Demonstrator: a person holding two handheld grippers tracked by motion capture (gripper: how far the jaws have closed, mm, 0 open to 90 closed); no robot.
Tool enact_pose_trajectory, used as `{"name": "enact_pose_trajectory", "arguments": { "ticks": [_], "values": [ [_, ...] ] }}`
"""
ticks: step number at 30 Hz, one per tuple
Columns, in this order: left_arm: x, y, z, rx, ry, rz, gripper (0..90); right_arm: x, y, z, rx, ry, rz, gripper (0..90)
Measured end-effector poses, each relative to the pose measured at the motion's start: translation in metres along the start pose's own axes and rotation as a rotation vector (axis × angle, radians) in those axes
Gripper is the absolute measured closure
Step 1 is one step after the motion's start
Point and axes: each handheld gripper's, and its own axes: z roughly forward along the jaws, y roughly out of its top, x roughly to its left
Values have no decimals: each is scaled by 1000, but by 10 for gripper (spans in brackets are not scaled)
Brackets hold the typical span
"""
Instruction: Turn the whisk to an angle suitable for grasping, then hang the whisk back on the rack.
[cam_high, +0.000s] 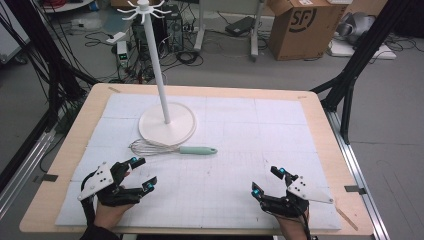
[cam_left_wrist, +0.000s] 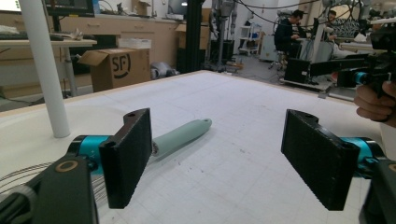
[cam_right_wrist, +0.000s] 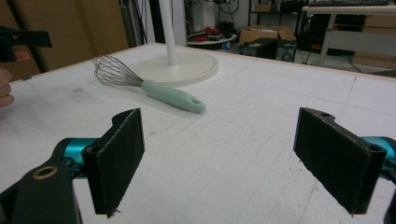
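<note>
**Desk:** Cables, black frame legs and a brown cardboard box (cam_high: 305, 27) crowd the grey workshop floor behind a light wooden table (cam_high: 320, 107) covered with a white gridded mat (cam_high: 260, 145). What is on it?

**Photographer:** A tall white hanging stand (cam_high: 166, 120) with a round flat base and a slim pole topped by a ring of hooks, on the far left part of the mat. Just in front of that base lies a wire balloon whisk with a mint-green handle (cam_high: 175, 149), flat on the mat, wires toward the left edge, handle pointing right. From the right gripper view the wire head sits just beside the base rim (touching or not, I cannot tell).

**Desk:** And the hands?

**Photographer:** Both come in from the near edge. The left black gripper with teal joints (cam_high: 140, 173) sits at the near left, jaws spread wide and holding nothing; the whisk lies a little beyond it. In the left gripper view the green handle shows past the left jaw, clear of both.

**Desk:** The other?

**Photographer:** The right black gripper (cam_high: 268, 181) sits at the near right, jaws likewise wide apart and empty, with bare mat between them and the whisk well off to its left.
</note>
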Motion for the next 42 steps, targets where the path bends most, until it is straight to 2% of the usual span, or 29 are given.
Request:
{"name": "enact_pose_trajectory", "arguments": {
  "ticks": [6,12,25,29,32,34,35,38,39,42],
  "values": [
    [2,0,-4,0,18,-6,224,-1,0,2,2,8,6,155],
    [2,-1,-3,17,18,0,224,1,1,4,5,11,-6,155],
    [3,-1,-4,41,27,10,224,2,1,8,8,20,1,155],
    [13,6,5,67,17,-22,181,0,1,8,5,15,5,155],
    [21,13,13,99,-5,-10,170,-1,0,8,6,10,13,155],
    [28,16,21,136,-35,-18,176,-1,0,8,5,10,12,155],
    [30,18,26,152,-46,-14,187,-1,0,7,5,10,14,155],
    [33,19,32,153,-56,-5,206,-1,0,8,7,14,15,155],
    [34,19,38,167,-61,2,213,-1,0,8,9,16,16,155],
    [34,24,48,196,-72,48,245,-1,0,8,8,19,17,155]
  ]
}}
